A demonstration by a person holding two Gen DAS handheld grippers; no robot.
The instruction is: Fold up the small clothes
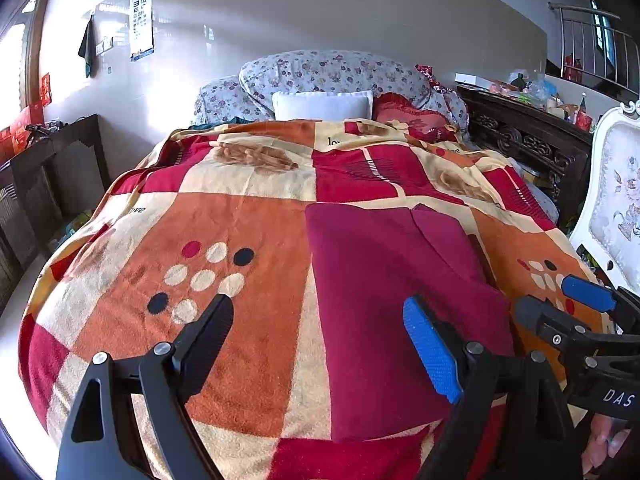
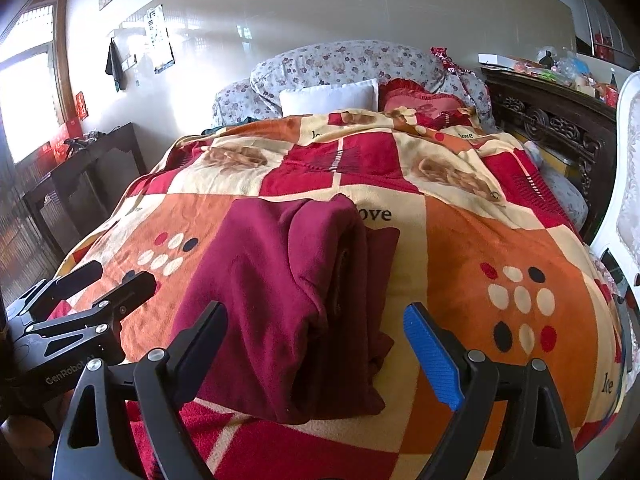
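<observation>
A dark red fleece garment (image 1: 392, 292) lies folded lengthwise on the patterned bed blanket (image 1: 224, 240). In the right wrist view the garment (image 2: 280, 296) shows stacked folded layers with a thick edge on its right side. My left gripper (image 1: 320, 340) is open and empty, just above the near left part of the garment. My right gripper (image 2: 316, 344) is open and empty over the garment's near end. The right gripper also shows in the left wrist view (image 1: 560, 304), and the left gripper in the right wrist view (image 2: 108, 280).
The blanket covers a bed with a white pillow (image 1: 322, 106) and floral bedding (image 1: 332, 74) at the far end. A dark carved cabinet (image 1: 532, 140) and a white chair (image 1: 616, 196) stand to the right. A dark table (image 2: 84, 184) stands to the left.
</observation>
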